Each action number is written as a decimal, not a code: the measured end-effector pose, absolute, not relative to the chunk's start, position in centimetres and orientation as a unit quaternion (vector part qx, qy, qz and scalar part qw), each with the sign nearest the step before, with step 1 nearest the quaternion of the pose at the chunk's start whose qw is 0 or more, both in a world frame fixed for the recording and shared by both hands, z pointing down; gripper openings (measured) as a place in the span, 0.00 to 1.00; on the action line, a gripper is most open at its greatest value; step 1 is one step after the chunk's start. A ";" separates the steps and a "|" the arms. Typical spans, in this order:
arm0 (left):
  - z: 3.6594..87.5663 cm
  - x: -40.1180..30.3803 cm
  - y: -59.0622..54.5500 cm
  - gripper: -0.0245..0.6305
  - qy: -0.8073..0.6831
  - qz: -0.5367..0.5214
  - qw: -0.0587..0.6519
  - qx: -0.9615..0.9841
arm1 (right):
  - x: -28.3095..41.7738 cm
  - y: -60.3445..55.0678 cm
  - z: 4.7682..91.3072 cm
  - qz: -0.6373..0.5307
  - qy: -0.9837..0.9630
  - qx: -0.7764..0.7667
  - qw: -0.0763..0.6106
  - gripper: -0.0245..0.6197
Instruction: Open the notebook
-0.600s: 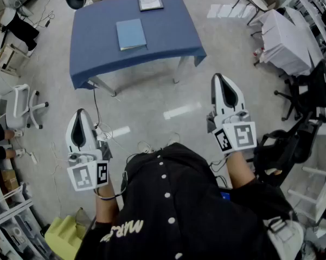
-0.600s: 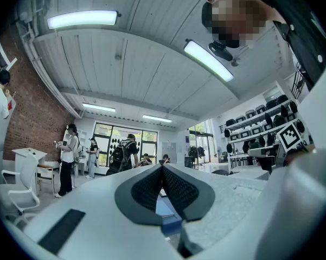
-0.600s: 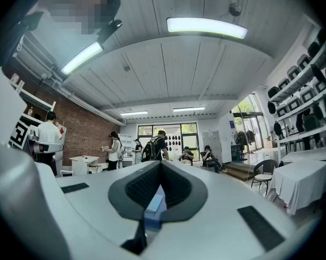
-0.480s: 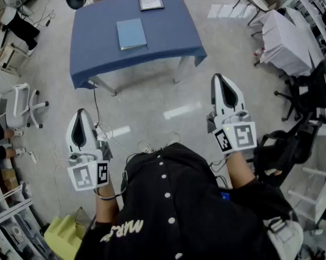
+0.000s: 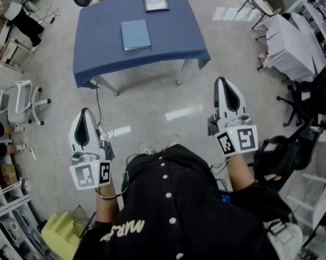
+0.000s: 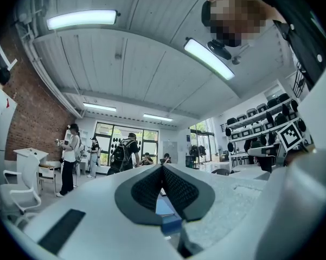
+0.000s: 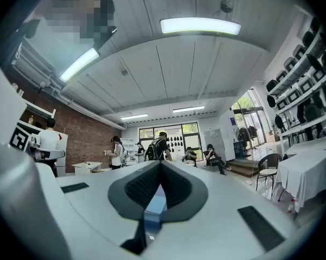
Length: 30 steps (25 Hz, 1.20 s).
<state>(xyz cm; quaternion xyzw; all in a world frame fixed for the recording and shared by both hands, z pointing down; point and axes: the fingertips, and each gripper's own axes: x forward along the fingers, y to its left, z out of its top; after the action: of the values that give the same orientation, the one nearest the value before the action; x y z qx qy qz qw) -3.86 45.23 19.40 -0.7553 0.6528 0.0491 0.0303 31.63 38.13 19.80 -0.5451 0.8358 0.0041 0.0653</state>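
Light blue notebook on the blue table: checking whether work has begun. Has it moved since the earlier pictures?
No. The light blue notebook lies closed at the same spot on the blue-clothed table; only the camera shifted.

We see an evenly bright room lit by ceiling strip lights (image 7: 200, 26); both gripper views bulge at dark rounded edges, and glare streaks the floor (image 5: 181, 111).

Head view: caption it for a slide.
Both shut, empty, the left gripper and right gripper point toward a blue table bearing the closed notebook.
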 end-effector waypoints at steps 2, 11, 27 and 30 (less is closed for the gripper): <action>19.3 -3.5 45.1 0.04 0.655 0.047 0.031 -0.753 | 31.6 37.9 19.6 0.009 0.842 -0.535 0.072 0.15; 20.4 0.2 45.2 0.04 0.687 0.047 0.028 -0.724 | 34.8 36.0 21.0 0.019 0.861 -0.504 0.067 0.50; 21.9 -2.8 37.9 0.04 0.704 0.055 0.029 -0.707 | 31.2 27.6 21.6 0.031 0.873 -0.484 0.050 0.49; 22.4 -5.0 33.9 0.04 0.699 0.058 0.025 -0.712 | 29.1 24.2 22.1 0.030 0.870 -0.490 0.043 0.49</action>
<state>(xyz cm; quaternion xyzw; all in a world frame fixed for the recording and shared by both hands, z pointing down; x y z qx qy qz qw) -5.01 33.93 22.42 -0.7119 0.6995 0.0575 0.0248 29.06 24.18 22.07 -0.4901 0.8701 0.0297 0.0430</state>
